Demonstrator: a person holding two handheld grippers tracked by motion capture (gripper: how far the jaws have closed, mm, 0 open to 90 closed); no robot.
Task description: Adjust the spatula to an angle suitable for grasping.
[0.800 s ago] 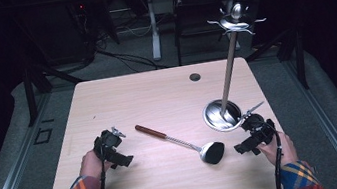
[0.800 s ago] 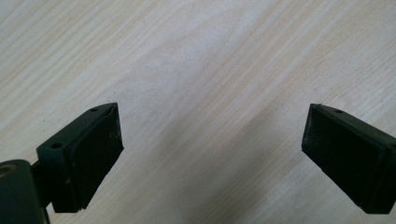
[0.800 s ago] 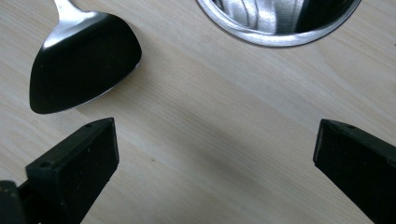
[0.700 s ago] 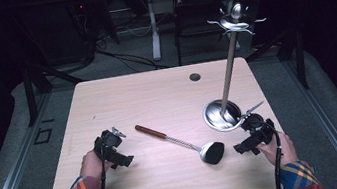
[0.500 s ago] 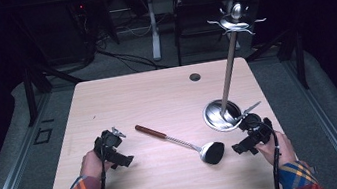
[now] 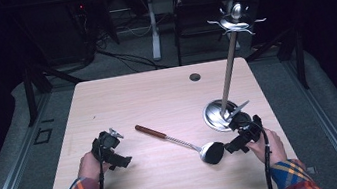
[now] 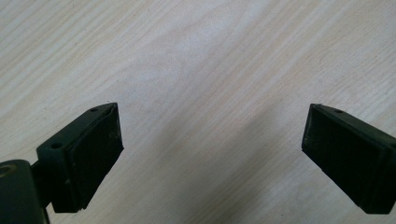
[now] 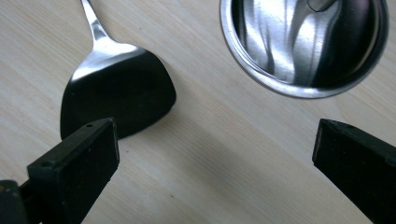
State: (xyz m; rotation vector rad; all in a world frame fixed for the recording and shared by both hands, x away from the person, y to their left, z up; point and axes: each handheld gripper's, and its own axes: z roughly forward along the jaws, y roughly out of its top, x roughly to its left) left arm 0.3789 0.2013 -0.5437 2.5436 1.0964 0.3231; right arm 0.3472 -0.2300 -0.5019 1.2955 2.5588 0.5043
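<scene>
The spatula (image 6: 184, 143) lies flat on the table (image 6: 157, 101), a little toward my near edge and right of centre. Its reddish-brown wooden handle points up and to the left in the high view, a thin metal shank runs down to the right, and the dark blade (image 8: 116, 98) rests at the lower right end. Nothing grips it.

My right gripper (image 6: 234, 144) sits just to the right of that blade, close beside it; I cannot tell from above whether they touch. In the right gripper view its jaws are spread wide with only bare wood between them. The blade lies just beyond the left jaw, whose tip overlaps the blade's near edge in the picture.

Just past the right gripper stands the utensil rack (image 6: 228, 73): a round shiny steel base (image 8: 303, 44) on the table, a slim pole leaning slightly, and a crown of hooks at the top. The base sits ahead of the right jaw.

My left gripper (image 6: 121, 158) rests well apart from the spatula, toward the left near edge, jaws released and spanning bare tabletop (image 7: 201, 93).

A small dark round grommet (image 6: 194, 77) sits near the far edge.
</scene>
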